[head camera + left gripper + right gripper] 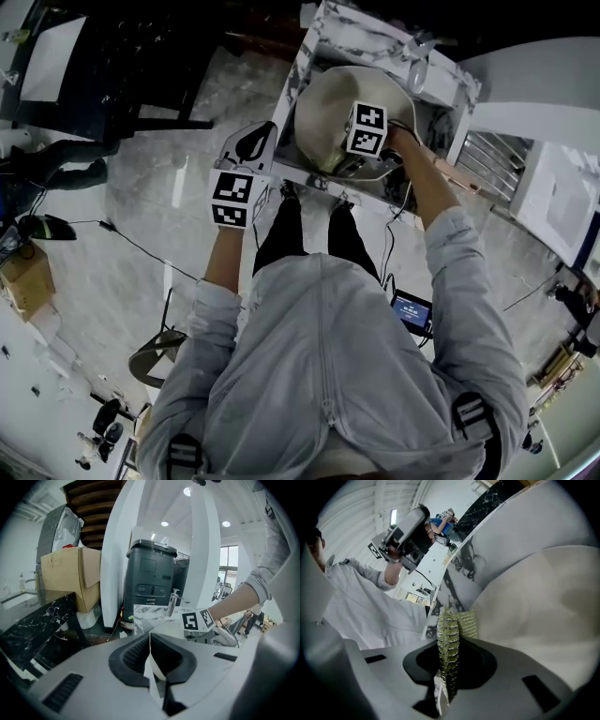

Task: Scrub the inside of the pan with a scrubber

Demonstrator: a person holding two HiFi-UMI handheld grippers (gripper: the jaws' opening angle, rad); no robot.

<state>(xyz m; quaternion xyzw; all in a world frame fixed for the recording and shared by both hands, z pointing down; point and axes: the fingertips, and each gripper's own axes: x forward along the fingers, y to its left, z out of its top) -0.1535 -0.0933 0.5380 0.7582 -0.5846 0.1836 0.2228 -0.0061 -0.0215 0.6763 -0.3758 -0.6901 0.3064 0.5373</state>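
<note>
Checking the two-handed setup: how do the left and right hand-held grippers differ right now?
The left hand-held gripper is clamped on the thin rim of the pan; the right hand-held gripper is clamped on the greenish scrubber. The left sits at the pan's edge, while the right reaches over its pale inside. Both are shut on something.

Pan at counter, faucet behind it.
Left gripper on pan's left rim; scrubber, in right gripper, inside pan.
</note>
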